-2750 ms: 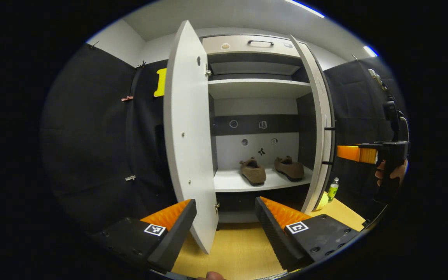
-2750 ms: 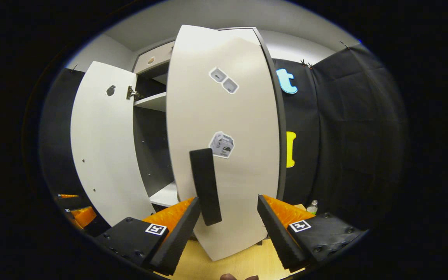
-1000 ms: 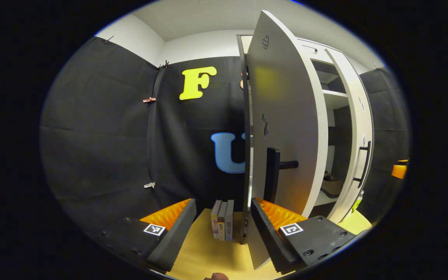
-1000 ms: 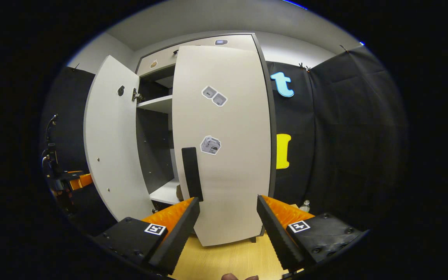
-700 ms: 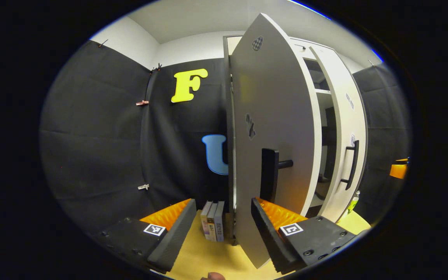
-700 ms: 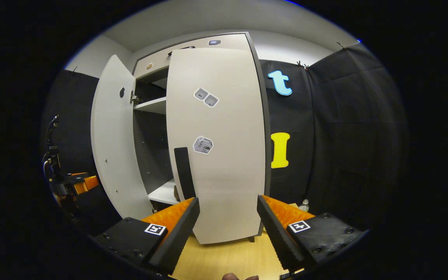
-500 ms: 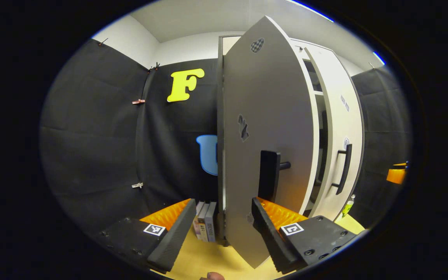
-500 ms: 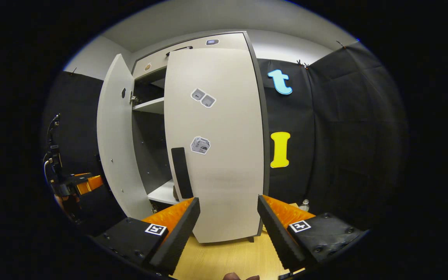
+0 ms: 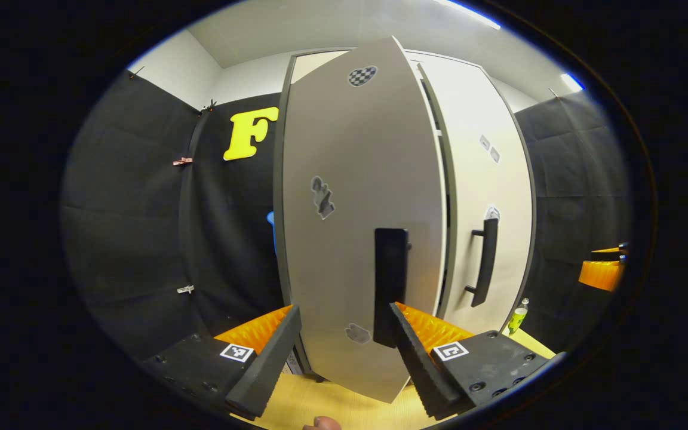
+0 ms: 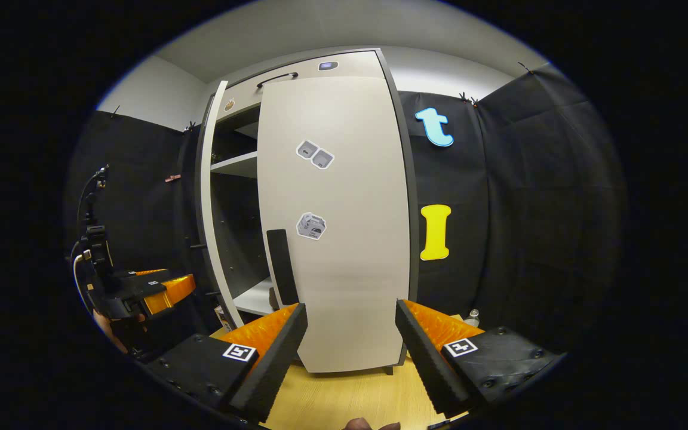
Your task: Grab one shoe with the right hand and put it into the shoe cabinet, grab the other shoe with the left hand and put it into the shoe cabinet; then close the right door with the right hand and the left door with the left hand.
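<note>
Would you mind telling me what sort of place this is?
Likely a staged recording booth: a shoe cabinet on a wooden floor, with black cloth walls clipped up around it.

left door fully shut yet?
No. In the right gripper view the left door stands ajar, edge-on, with the shelf and dark interior showing between it and the right door.

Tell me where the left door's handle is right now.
In the left gripper view the left door's handle stands low on the left door, just above the left gripper, left of the right door's handle.
</note>
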Available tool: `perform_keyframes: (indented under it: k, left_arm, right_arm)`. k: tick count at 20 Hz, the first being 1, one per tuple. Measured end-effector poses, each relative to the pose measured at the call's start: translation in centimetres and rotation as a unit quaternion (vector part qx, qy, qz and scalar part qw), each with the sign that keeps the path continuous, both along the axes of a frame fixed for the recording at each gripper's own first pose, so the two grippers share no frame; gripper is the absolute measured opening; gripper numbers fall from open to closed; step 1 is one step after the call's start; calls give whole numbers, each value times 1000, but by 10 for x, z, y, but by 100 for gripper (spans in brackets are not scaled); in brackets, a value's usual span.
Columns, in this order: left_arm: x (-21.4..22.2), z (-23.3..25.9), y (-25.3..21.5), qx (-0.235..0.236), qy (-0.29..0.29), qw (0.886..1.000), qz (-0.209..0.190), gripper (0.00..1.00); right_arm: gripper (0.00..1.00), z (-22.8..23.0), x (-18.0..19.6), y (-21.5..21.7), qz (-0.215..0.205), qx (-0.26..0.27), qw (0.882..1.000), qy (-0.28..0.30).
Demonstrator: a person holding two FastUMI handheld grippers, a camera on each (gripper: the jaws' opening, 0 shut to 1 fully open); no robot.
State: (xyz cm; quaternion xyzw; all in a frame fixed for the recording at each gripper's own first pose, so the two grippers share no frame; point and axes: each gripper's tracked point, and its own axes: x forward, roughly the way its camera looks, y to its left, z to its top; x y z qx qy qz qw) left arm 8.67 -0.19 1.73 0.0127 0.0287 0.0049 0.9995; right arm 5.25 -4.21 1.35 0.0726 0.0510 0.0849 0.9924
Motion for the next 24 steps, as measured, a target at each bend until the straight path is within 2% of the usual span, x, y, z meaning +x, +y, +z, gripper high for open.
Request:
perform_keyframes:
  k: [7, 16, 24]
  left_arm:
    - [-18, -1, -13, -8, 10, 1000, -18, 94]
    - [-50, 1, -7, -14, 9, 999, -33, 93]
    - [-60, 3, -13, -12, 7, 999, -52, 94]
  right_arm:
    - [98, 5, -8, 3, -5, 4, 1000, -3]
    - [98, 11, -23, 25, -7, 2, 1000, -14]
    - [98, 16, -30, 35, -13, -1, 1000, -22]
